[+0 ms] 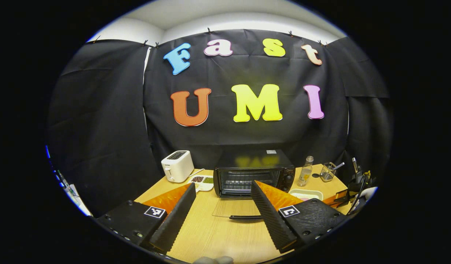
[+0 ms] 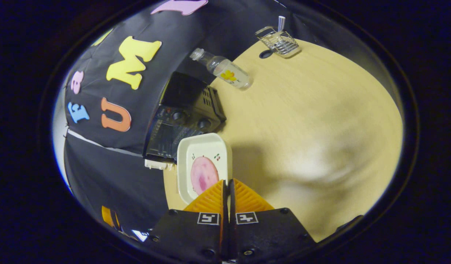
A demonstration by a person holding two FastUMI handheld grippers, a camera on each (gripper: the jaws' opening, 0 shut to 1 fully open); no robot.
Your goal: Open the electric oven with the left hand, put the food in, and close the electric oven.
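Frontally oven point(image 1: 253, 175) door point(image 1: 233, 209) down; right gripper point(image 2: 228, 185) clamps dish point(image 2: 203, 165).

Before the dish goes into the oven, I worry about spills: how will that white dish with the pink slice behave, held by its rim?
The white dish looks rigid and glazed, so probably stiff but slippery. The right gripper pinches one rim edge, so the far end may sag or tilt. The pink slice lies flat and loose; its low rim may not stop it sliding.
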